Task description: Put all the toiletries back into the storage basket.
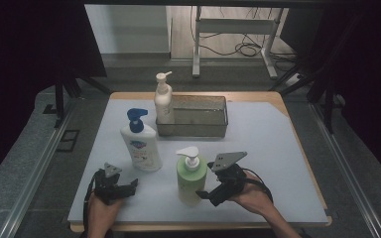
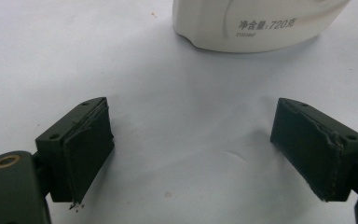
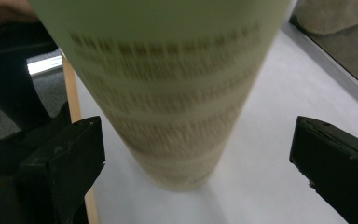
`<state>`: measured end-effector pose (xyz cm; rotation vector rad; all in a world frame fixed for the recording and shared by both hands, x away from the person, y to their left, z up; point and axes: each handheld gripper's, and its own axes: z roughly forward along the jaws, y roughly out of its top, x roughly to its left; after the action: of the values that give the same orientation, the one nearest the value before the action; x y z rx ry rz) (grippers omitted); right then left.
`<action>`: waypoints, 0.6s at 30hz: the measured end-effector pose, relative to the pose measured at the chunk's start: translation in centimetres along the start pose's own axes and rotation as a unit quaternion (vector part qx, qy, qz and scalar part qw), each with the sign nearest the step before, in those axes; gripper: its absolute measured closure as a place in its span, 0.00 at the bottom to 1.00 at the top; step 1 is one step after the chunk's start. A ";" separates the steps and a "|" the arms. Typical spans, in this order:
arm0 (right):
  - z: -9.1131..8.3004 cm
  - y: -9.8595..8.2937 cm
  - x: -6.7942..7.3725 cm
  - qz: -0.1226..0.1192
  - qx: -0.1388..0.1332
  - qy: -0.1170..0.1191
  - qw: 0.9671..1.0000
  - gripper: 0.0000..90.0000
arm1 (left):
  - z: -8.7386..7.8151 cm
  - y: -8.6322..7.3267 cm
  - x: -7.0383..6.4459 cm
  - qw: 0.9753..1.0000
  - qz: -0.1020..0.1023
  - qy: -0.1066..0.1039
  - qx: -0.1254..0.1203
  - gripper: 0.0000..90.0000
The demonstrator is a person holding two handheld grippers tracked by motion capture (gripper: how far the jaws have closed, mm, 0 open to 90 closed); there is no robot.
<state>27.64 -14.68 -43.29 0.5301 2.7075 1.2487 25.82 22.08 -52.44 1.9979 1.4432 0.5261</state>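
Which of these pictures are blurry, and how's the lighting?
Right gripper view: the green bottle is smeared, its print unreadable. Left gripper view: sharp, the white bottle print legible, soft even light on the mat. High view: table lit, surroundings dark, slightly soft.

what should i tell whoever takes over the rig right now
Right gripper: open, fingers on either side of the green pump bottle, not yet closed on it.
Left gripper: open, holding nothing, facing the base of the white bottle with the blue pump.
A cream pump bottle stands at the left end of the clear bin.
Done: nothing is lifted.
Left: probably close on the green bottle and move it.
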 end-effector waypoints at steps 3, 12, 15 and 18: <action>0.2 0.3 0.1 -0.001 -0.002 0.001 1.000 0.02 | 0.0 0.0 0.0 1.000 0.000 0.000 0.000 0.13; 1.0 1.6 0.5 -0.005 -0.012 0.009 1.000 0.02 | 0.0 0.0 0.0 1.000 0.000 0.000 0.000 0.13; 1.3 2.1 0.6 -0.004 -0.018 0.013 1.000 0.03 | 0.0 0.0 0.0 1.000 0.001 0.000 0.000 0.13; 1.5 2.5 0.6 0.000 -0.024 0.018 1.000 0.04 | 0.0 0.0 0.0 1.000 0.000 0.000 0.000 0.13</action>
<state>28.06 -11.91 -42.36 0.5069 2.6979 1.3321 25.82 22.08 -52.44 1.9990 1.4428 0.5265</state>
